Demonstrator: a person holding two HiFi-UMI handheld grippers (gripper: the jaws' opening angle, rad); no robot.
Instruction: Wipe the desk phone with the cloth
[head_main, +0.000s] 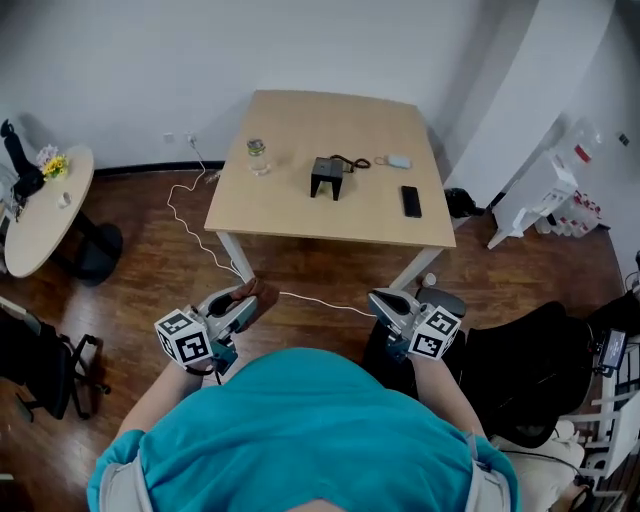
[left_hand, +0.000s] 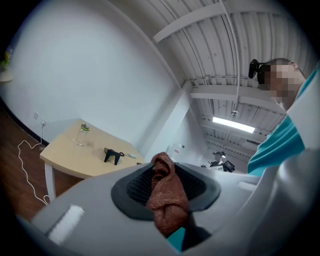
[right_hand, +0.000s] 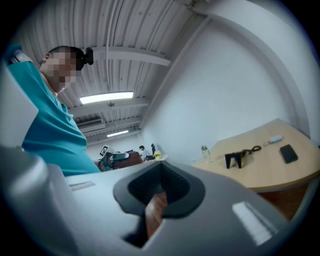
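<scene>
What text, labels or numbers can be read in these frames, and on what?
No legible words or numbers in any view.
Left marker cube: black-and-white square pattern only, no letters.
Right marker cube: the same, no letters.
Bottle: any label is too small to read.
Red-and-white items at the right edge: too small to read.

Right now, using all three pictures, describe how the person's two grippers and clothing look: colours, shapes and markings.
Both the left gripper and the right gripper have smooth light-grey shells with teal trim and black ribbed pads. Each carries a white cube with black square markers. The person wears a teal shirt.
</scene>
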